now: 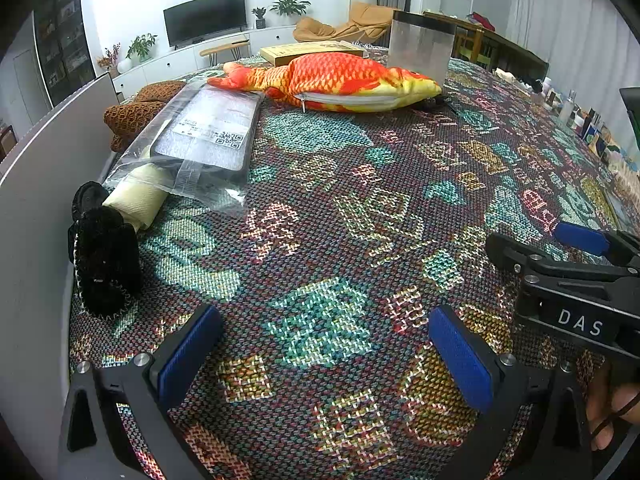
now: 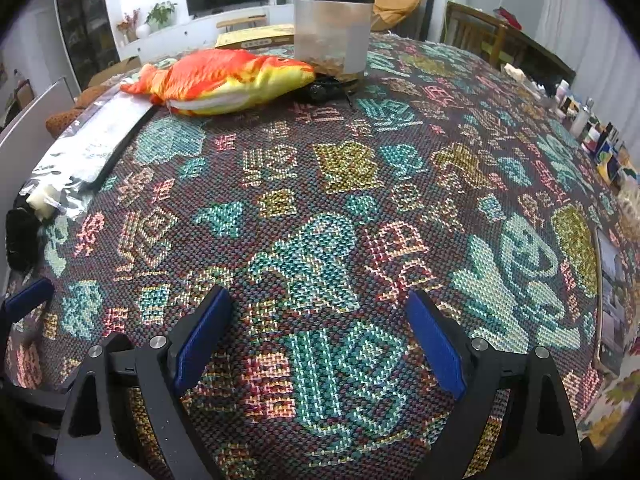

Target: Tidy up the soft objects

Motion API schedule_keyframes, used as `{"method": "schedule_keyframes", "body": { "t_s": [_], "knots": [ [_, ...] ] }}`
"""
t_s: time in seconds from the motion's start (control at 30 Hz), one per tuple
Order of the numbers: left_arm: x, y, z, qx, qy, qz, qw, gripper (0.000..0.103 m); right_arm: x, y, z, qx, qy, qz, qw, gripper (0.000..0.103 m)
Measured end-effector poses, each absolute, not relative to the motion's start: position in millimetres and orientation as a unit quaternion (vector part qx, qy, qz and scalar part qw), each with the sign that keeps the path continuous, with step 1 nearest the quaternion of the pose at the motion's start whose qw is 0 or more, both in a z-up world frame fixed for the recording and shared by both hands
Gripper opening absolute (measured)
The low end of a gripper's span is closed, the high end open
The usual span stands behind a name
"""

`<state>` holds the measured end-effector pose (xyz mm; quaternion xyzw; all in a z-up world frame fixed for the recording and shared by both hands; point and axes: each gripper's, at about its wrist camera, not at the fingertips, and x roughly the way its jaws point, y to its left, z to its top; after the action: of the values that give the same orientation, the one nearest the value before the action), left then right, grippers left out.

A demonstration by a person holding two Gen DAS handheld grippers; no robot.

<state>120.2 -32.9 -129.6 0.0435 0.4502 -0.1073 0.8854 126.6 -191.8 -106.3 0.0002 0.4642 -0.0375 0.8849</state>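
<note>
With both the left gripper (image 1: 324, 356) and right gripper (image 2: 320, 340) spread apart and empty, sorting looks unstarted; next likely reach: the orange-yellow plush fish (image 1: 332, 80) near the desk's far edge.

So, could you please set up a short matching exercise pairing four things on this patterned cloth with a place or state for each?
Things:
1. plush fish
2. plastic sleeve
3. black knitted item
4. left gripper

Descriptions:
A. lies nearest the camera at the cloth's left edge
B. open, holding nothing
C. lies in front of the translucent container
D. flat, with a white label, overlapping a cream roll

Pairs: 1-C, 2-D, 3-A, 4-B
</note>
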Motion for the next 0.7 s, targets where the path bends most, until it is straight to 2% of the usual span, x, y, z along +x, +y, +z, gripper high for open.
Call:
{"method": "schedule_keyframes", "body": {
  "t_s": [0.7],
  "knots": [
    [120.3, -32.9, -129.7, 0.044, 0.45, -0.107, 0.886, 0.103, 126.0, -192.9, -106.5, 0.005, 0.467, -0.037, 0.883, 0.091]
  ]
}}
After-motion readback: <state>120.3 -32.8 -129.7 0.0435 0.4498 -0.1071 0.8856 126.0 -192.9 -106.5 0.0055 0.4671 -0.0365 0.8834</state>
